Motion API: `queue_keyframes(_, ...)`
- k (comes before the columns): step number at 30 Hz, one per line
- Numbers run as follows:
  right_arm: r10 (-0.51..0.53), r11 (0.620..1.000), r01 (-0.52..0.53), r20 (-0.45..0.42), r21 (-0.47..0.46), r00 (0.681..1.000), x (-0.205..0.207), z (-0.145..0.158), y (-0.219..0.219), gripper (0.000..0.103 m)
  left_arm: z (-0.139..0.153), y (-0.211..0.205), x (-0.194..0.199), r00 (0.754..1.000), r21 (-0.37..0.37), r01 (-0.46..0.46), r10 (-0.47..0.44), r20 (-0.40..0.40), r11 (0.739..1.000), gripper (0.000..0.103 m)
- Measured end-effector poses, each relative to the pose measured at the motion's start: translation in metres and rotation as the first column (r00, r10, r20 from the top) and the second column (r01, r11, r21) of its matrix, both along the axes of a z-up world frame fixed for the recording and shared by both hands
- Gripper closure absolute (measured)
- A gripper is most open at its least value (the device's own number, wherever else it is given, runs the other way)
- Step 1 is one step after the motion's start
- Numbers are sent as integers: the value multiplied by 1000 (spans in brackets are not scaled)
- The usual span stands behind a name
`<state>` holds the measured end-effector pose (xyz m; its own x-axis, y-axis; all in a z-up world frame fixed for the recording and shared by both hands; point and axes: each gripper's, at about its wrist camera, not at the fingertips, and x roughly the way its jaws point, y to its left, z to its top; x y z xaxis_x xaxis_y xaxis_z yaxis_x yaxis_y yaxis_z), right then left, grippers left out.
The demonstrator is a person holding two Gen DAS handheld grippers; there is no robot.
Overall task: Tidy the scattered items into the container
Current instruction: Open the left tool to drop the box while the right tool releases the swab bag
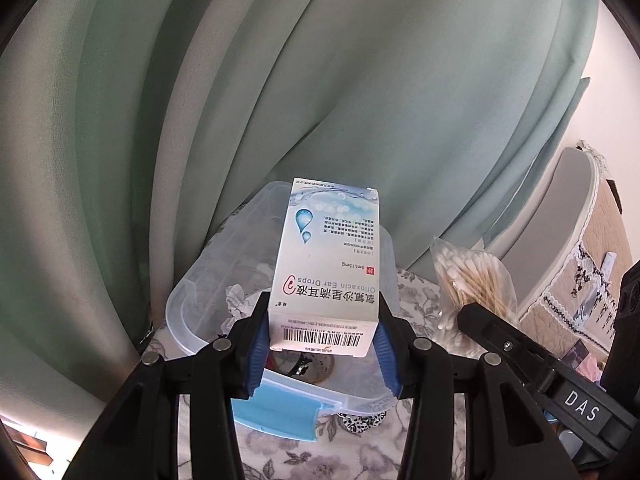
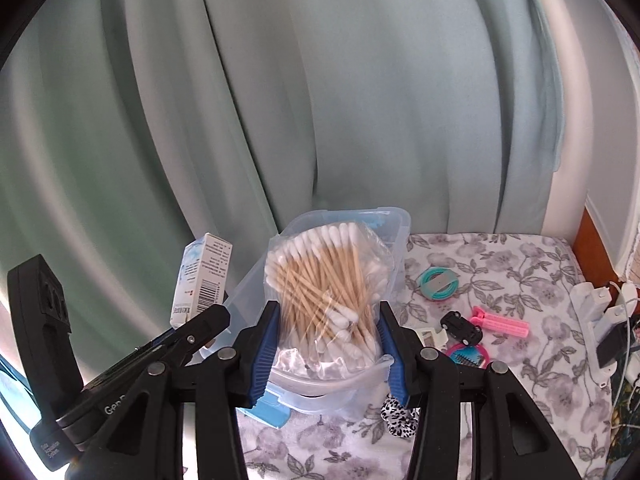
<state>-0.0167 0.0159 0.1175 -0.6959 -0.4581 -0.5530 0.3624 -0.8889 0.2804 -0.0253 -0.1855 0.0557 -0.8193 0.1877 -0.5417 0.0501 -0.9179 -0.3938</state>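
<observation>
Left gripper clamping white ear-drops carton at frame centre, right gripper clamping clear bag of wooden cotton swabs, both over clear plastic container

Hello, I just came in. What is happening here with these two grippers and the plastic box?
A person is tidying small items into a clear plastic container on a flowered cloth. The left gripper holds an ear drops box above the container; the right gripper holds a bag of cotton swabs over it. A toy car, pink razor and teal coil wait on the cloth.
</observation>
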Motion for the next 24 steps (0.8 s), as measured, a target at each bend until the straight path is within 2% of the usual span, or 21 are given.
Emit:
queue_keyframes(9,59,997,-62,64,41,996,-20,-24,-36,53,-17,-21,-17,998,13,-29,28,56,1000,55)
queue_keyframes(17,60,996,-66,94,63,994,-34,-37,-46,51,-25,-26,-29,995,5,-45,44,88,999,54)
queue_keyframes(19,66,995,-72,93,62,993,-35,-37,-47,51,-27,-29,-32,995,9,-50,49,92,999,44)
queue_keyframes(23,55,996,-62,97,63,994,-37,-39,-46,43,-28,-31,-31,994,18,-54,52,97,998,37)
queue_keyframes(24,54,996,-60,102,59,993,-37,-39,-45,43,-30,-36,-33,993,18,-59,57,102,998,33)
